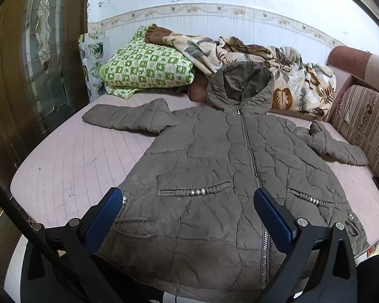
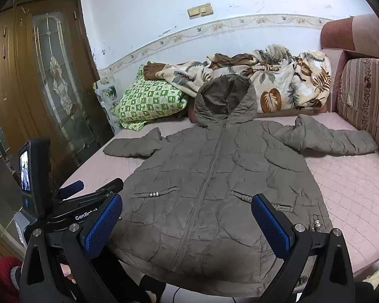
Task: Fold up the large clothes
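While both tools are held above the near hem, the quilted coat (image 1: 214,166) is seen spread flat, front up, on the bed (image 1: 63,166) ahead of them. The left gripper (image 1: 189,202) and right gripper (image 2: 187,209) are spread wide, with nothing gripped.

The quilted hooded padded jacket (image 1: 214,166) is grey-brown, perhaps olive. The quilted bed cover (image 1: 70,166) is pale pink, the checked pillow (image 1: 146,68) green-and-cream, the leaf-print fleece blanket (image 1: 285,75) cream and brown.
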Action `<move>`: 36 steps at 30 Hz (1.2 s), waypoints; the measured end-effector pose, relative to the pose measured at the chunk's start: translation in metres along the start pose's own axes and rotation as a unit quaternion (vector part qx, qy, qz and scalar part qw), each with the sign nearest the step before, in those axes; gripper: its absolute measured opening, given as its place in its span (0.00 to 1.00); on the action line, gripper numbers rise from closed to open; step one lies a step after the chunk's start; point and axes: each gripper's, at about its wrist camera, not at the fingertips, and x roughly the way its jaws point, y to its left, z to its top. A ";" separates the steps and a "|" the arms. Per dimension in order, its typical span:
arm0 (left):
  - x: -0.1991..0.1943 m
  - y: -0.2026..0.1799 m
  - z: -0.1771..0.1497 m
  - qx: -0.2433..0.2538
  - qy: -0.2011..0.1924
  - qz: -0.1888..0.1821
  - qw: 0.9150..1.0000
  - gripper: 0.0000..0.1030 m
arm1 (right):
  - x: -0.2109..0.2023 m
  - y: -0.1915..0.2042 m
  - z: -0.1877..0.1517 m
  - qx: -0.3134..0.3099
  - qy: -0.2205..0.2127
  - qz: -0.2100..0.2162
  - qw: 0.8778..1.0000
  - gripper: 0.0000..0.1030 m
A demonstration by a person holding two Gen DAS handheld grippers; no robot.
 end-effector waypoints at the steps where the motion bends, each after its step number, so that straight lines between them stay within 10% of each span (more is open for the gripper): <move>1: 0.001 -0.001 0.000 0.002 0.003 0.000 1.000 1.00 | 0.002 -0.001 -0.001 0.001 0.003 0.000 1.000 1.00; 26: 0.029 -0.005 0.003 0.020 0.031 0.004 0.999 1.00 | 0.030 -0.030 -0.001 0.061 0.041 0.001 0.997 1.00; 36: 0.088 -0.029 0.073 0.026 0.013 -0.016 0.999 1.00 | 0.036 -0.116 0.015 0.144 0.039 -0.036 0.988 1.00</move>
